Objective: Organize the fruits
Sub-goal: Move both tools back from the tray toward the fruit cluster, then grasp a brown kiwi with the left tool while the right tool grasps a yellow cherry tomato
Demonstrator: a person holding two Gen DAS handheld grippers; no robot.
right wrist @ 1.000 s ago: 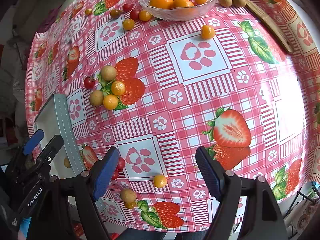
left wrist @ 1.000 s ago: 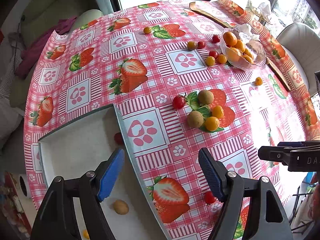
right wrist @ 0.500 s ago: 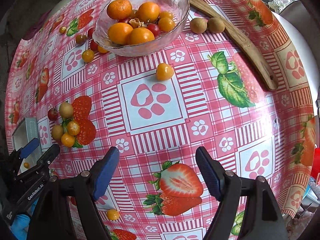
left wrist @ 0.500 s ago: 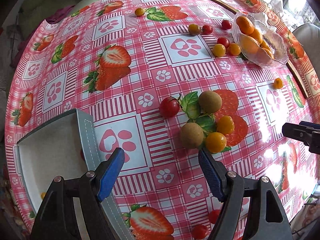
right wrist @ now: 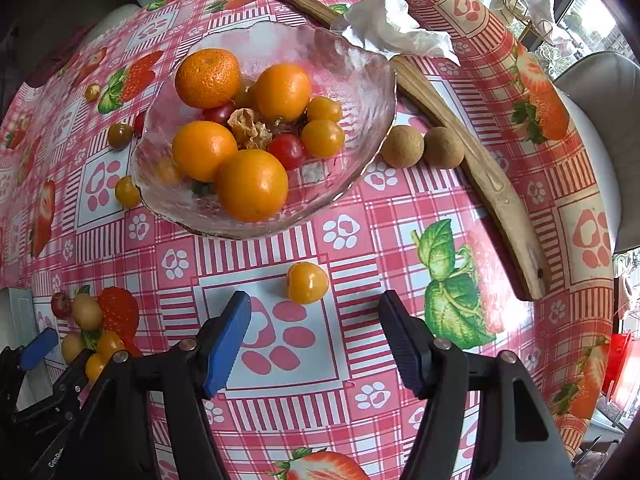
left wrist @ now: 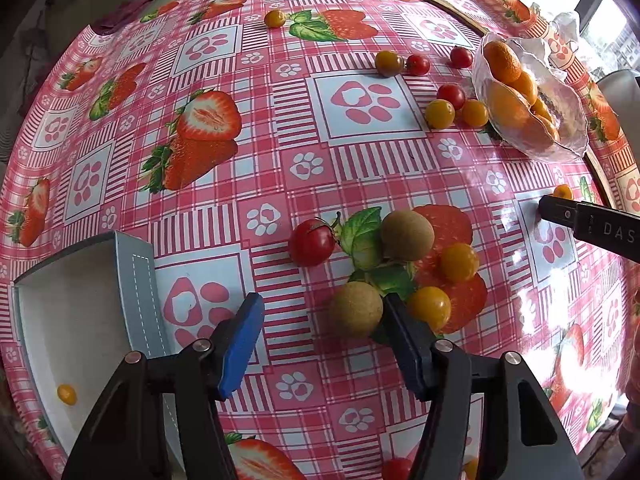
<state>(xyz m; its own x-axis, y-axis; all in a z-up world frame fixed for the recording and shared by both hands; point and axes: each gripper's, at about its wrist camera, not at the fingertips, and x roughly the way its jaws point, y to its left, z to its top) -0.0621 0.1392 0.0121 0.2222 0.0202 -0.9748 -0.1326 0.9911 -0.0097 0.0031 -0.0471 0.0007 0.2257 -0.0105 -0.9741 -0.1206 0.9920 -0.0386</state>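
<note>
Table's got a loud pink checked tablecloth (right wrist: 360, 216) printed with strawberries and paw prints. A long curved wooden back scratcher (right wrist: 472, 160) lies along the far right edge, with a crumpled white tissue (right wrist: 394, 28) sitting on top of it. A pale chair (right wrist: 600, 120) sits just past that edge.

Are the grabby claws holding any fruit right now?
No. Both are open and empty. The left gripper hovers by a brown round fruit; the right gripper hovers near a yellow tomato.
</note>
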